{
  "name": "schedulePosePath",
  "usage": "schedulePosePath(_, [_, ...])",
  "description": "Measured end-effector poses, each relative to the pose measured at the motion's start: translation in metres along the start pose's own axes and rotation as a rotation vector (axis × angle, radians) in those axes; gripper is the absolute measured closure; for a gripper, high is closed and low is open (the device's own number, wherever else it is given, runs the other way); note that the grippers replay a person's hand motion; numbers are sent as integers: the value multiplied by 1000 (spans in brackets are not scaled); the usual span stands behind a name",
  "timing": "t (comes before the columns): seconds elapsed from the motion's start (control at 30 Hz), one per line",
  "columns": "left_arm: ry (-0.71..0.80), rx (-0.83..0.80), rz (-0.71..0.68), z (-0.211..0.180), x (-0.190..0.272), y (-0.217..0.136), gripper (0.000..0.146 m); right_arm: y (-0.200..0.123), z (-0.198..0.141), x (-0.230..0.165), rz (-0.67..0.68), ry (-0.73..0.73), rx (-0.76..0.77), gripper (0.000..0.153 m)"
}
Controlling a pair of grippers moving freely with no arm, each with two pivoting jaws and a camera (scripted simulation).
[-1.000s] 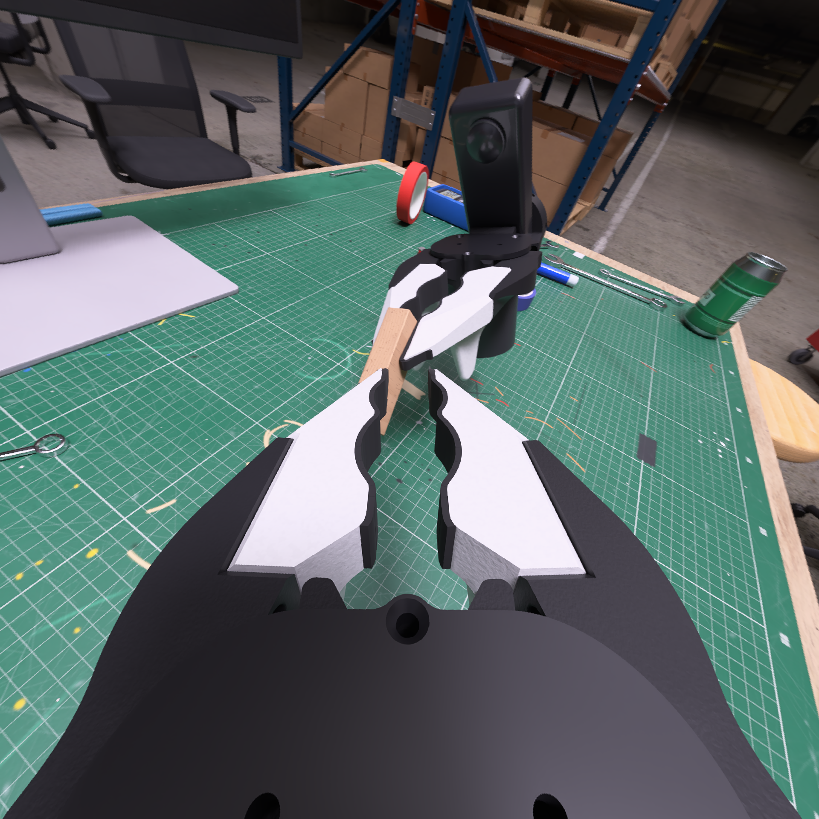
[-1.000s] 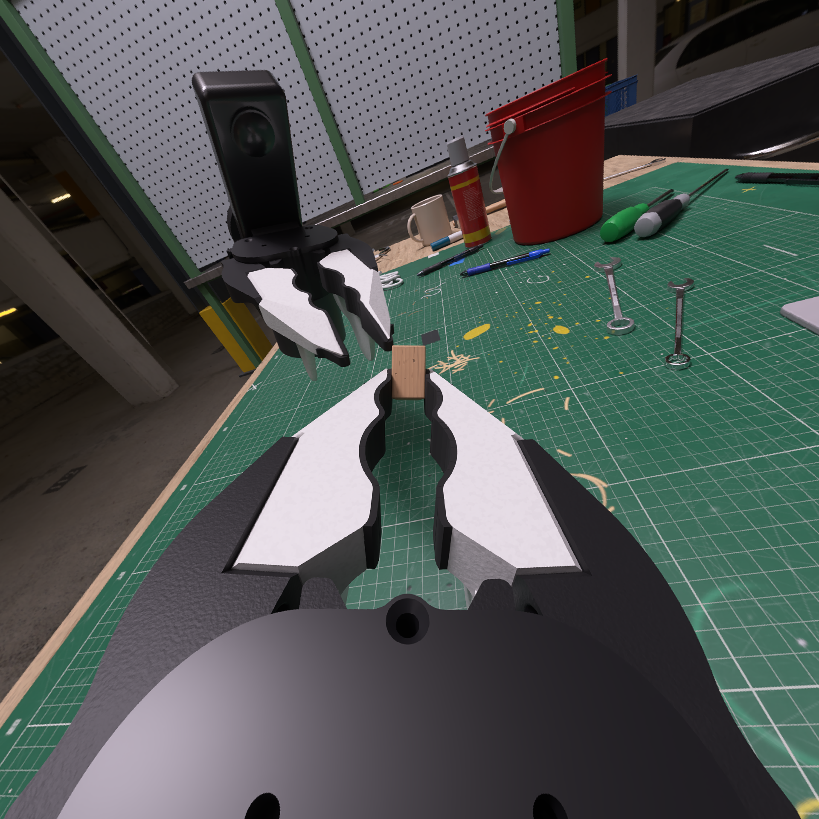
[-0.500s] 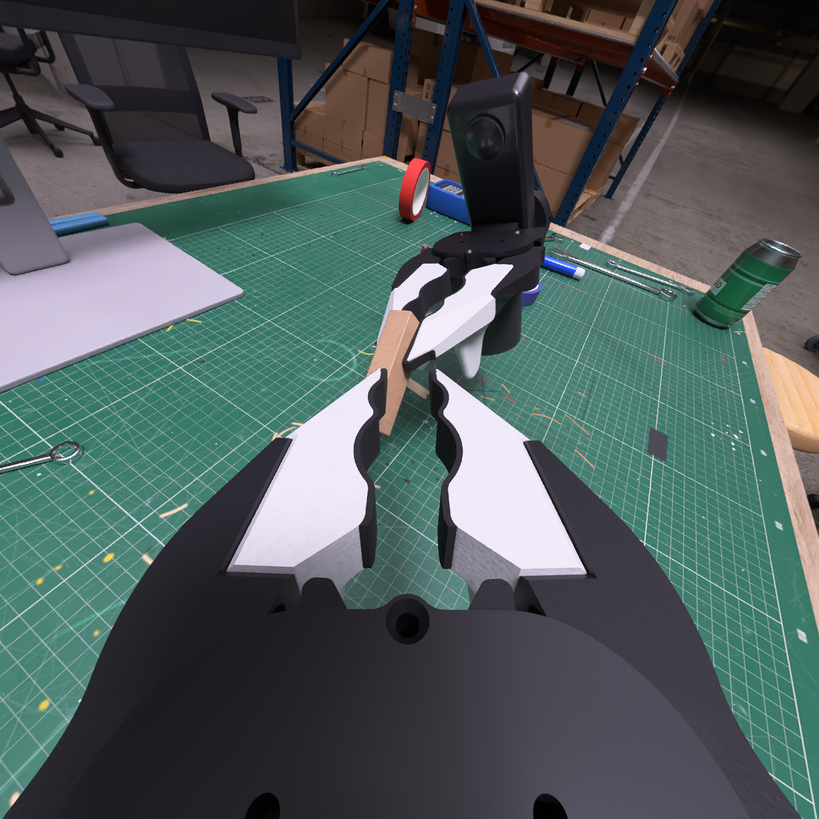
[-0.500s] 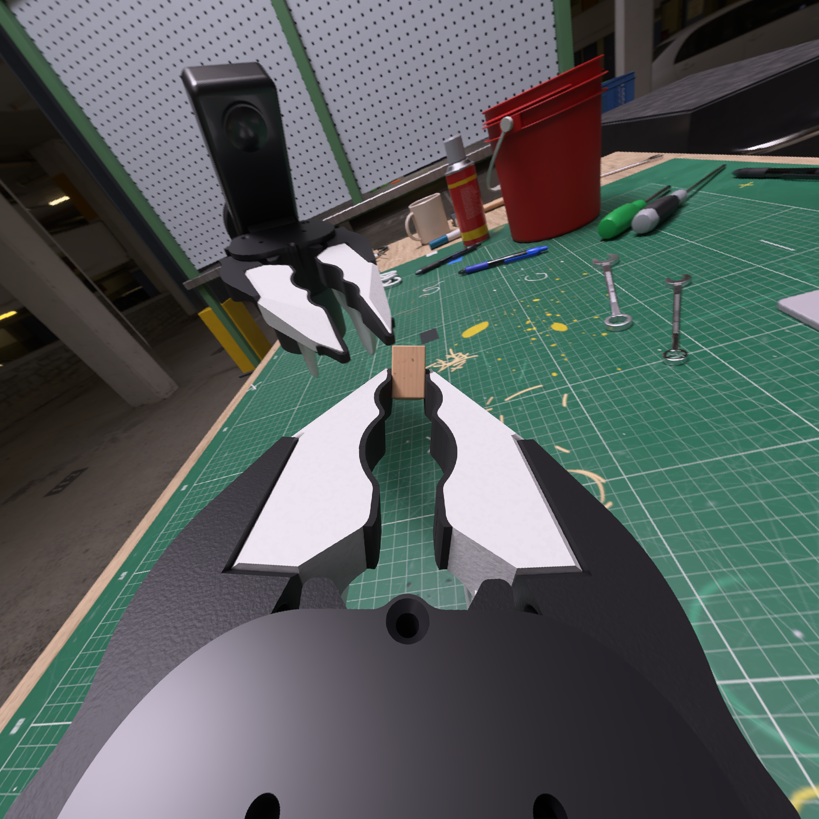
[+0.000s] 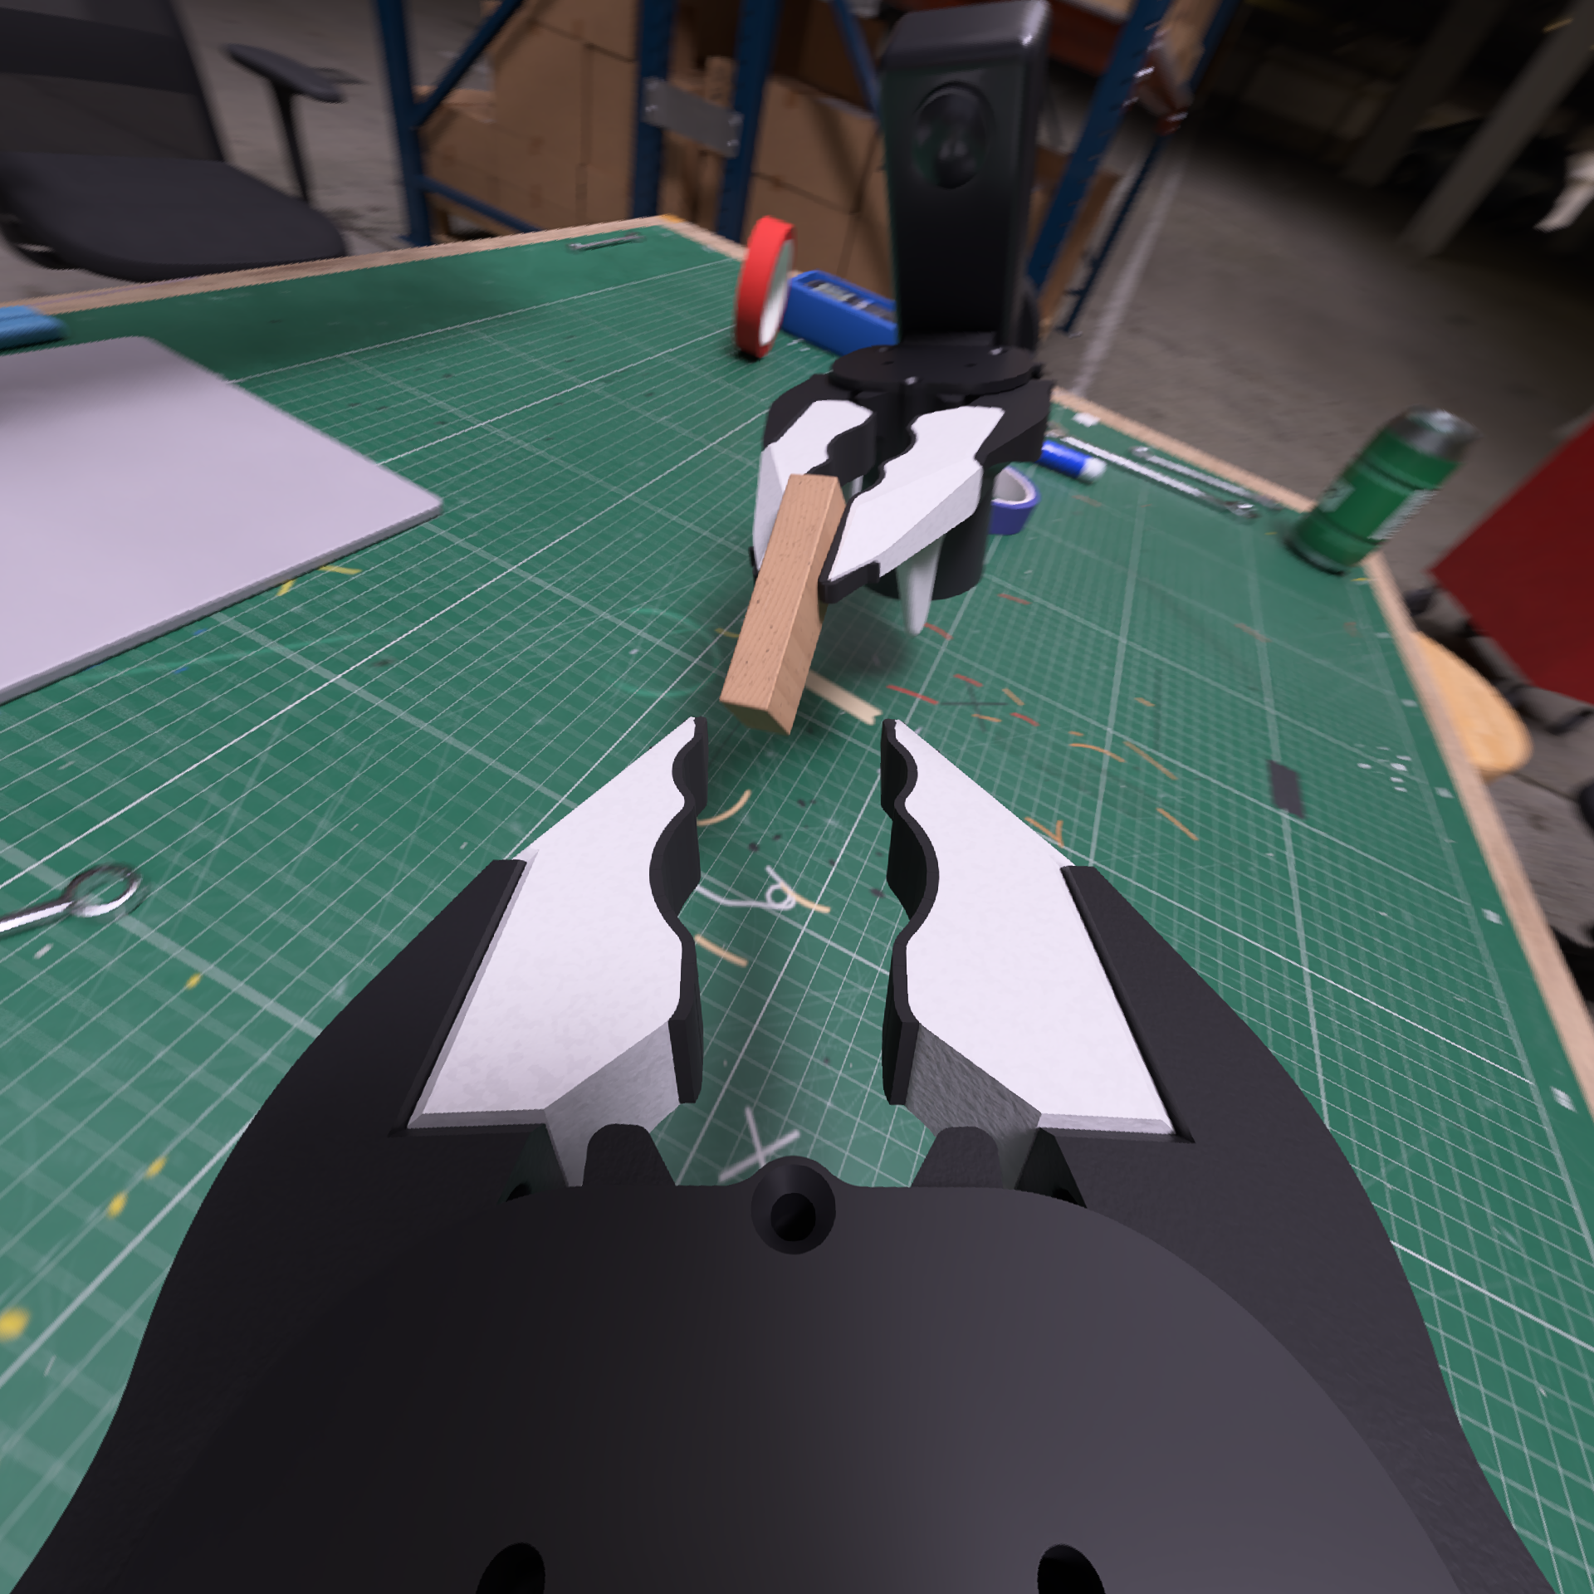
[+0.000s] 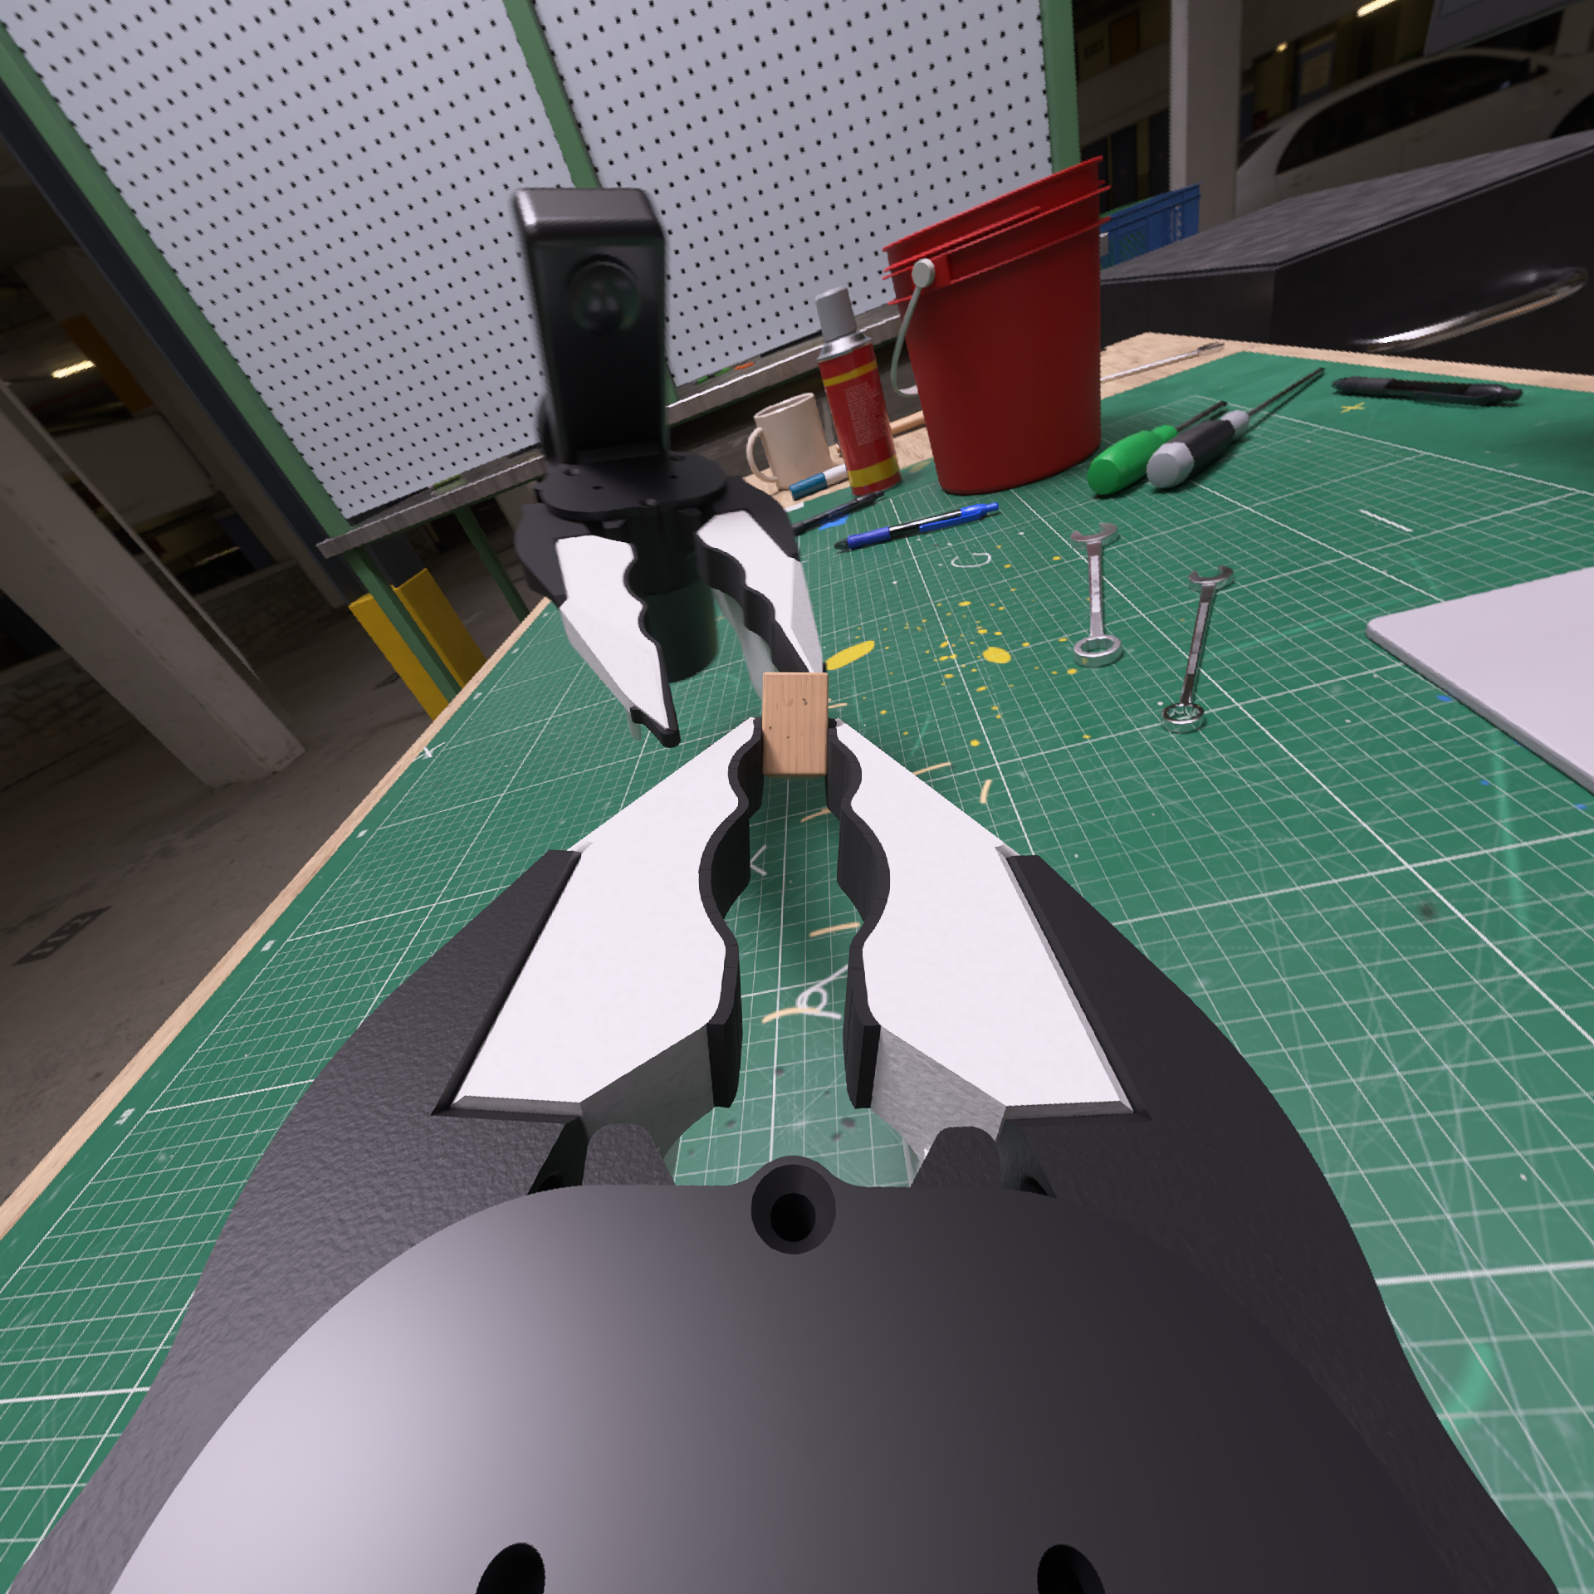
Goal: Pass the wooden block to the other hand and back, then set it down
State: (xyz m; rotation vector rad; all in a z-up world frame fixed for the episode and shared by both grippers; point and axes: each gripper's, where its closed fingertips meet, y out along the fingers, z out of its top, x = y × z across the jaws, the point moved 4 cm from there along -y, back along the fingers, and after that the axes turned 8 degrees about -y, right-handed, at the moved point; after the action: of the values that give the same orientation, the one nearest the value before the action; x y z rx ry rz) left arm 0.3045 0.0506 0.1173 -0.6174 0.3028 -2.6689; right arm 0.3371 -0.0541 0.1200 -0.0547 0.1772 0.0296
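Whereas half a second ago the left tool (image 5: 789,733) had its fingers narrowly parted beside the pale rectangular wooden block (image 5: 783,604), it now stands released with a wide gap, drawn back so the block's lower end hangs clear beyond its tips at mid-frame. The right tool (image 6: 795,733) stays clenched on the block (image 6: 794,723), held tilted above the green gridded cutting-mat desk (image 5: 483,552). In the right wrist view the left tool (image 6: 733,681) appears upper centre, its fingers spread wider than before.
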Motion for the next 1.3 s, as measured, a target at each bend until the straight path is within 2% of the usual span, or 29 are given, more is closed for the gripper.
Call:
schedulePosePath(0.13, [-25, 9, -161, 5, -6, 10, 107, 4, 3, 2, 19, -3, 20, 140])
schedulePosePath(0.27, [2, 12, -202, 7, -11, 18, 107, 5, 5, 3, 23, -4, 25, 140])
schedulePosePath(0.5, [53, 55, -236, 12, -10, 24, 111, 2, 9, 6, 24, 8, 51, 140])
schedulePosePath(0.8, [-50, 180, -319, 20, -10, 22, 111, 3, 20, 4, 0, -7, 137, 140])
schedulePosePath(0.9, [-34, 205, -305, 22, -10, 20, 111, 5, 24, 3, -6, -15, 150, 140])
schedulePosePath(0.93, [-33, 216, -304, 23, -9, 19, 113, 5, 25, 3, -4, -14, 156, 140])
schedulePosePath(1.0, [-32, 243, -295, 25, -10, 18, 130, 6, 27, 2, -5, -22, 158, 139])
schedulePosePath(1.3, [-3, 283, -328, 30, -10, 12, 133, 9, 35, 0, -9, -48, 138, 137])
